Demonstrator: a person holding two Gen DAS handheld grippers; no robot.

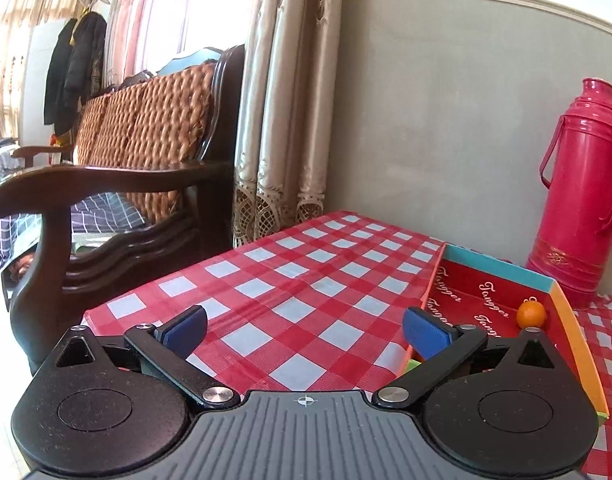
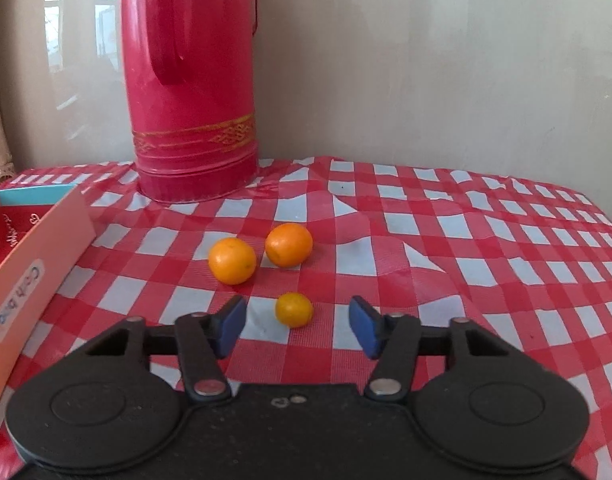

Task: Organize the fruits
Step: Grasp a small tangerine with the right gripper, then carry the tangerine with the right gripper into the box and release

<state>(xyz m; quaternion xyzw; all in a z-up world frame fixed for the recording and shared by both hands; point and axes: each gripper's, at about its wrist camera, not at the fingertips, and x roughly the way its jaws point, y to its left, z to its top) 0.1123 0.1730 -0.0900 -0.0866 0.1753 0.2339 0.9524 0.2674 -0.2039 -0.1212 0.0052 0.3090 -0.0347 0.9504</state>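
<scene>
— While the right hand-held gripper (image 2: 297, 326) sits low over the table (image 2: 466, 240), how do its fingers stand?
— Spread wide, level, a small orange (image 2: 294, 309) lying between the tips, untouched.
— And the rest of the fruit?
— Two bigger oranges (image 2: 232, 260) lie just beyond, side by side, before the flask (image 2: 190, 80).
— The left hand-held gripper (image 1: 304, 330)?
— Spread too, holding nothing, beside the box (image 1: 578, 344), where one round, bright orange (image 1: 531, 314) sits in a far corner.

Orange (image 1: 531, 314) inside red box (image 1: 482, 292)
</scene>
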